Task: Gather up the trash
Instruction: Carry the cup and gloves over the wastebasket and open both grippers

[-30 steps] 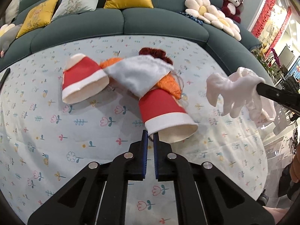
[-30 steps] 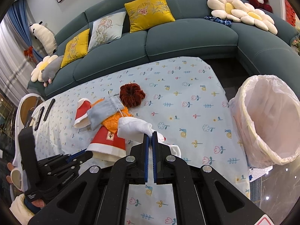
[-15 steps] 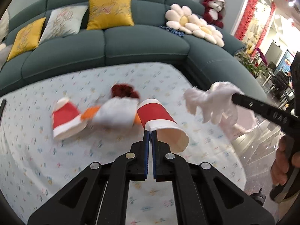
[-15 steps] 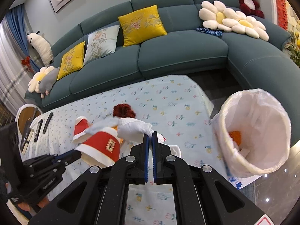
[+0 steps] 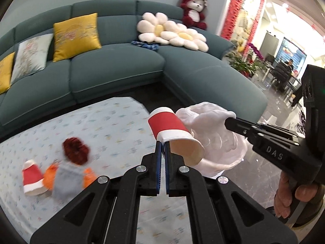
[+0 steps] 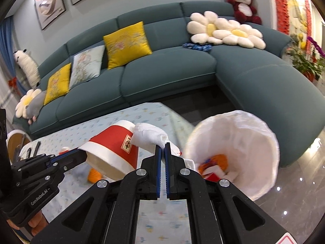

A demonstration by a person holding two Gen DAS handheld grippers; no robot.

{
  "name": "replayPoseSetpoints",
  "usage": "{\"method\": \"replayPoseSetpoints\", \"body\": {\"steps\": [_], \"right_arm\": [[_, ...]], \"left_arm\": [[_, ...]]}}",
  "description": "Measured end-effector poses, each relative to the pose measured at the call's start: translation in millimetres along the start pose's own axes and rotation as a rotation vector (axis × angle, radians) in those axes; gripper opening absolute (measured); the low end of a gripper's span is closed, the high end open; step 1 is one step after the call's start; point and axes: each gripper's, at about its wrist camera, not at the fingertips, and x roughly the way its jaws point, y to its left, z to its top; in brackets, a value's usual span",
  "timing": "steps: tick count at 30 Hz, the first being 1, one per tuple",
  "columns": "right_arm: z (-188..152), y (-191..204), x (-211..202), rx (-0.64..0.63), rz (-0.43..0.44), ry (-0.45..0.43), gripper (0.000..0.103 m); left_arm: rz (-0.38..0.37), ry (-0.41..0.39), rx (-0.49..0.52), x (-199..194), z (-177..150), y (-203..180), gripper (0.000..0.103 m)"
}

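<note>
My left gripper point(image 5: 162, 144) is shut on the rim of a red and white paper cup point(image 5: 169, 126), which hangs in the air past the table's right end. In the right wrist view the same cup point(image 6: 113, 147) shows at the left gripper point(image 6: 82, 156). My right gripper point(image 6: 163, 145) is shut on a crumpled white glove point(image 6: 149, 136), seen again as the glove point(image 5: 205, 116) beside the cup. Both hang near the trash bin point(image 6: 243, 142) with a white liner and some orange and red trash inside. The bin's liner point(image 5: 233, 154) lies partly hidden behind the cup and glove.
On the floral tablecloth point(image 5: 113, 126) lie a second red cup point(image 5: 32, 180), a grey cloth point(image 5: 68, 180), orange scraps point(image 5: 49, 178) and a dark red puff point(image 5: 76, 150). A teal sofa point(image 6: 162, 77) curves behind. A hand point(image 5: 288, 197) grips the right tool.
Both grippers have risen and swung right, off the table toward the bin. The cup left the tablecloth in my left gripper. The glove stayed in the right one.
</note>
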Motion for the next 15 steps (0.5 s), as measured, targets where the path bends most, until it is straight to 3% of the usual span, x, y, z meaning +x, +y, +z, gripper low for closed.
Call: {"method": "replayPoseSetpoints", "body": {"steps": [15], "right_arm": [[-3,-83,3,0.076,-0.141,0.014,0.003]], "left_arm": [[-0.115,0.045,0.062,65,25,-76,0.003]]}}
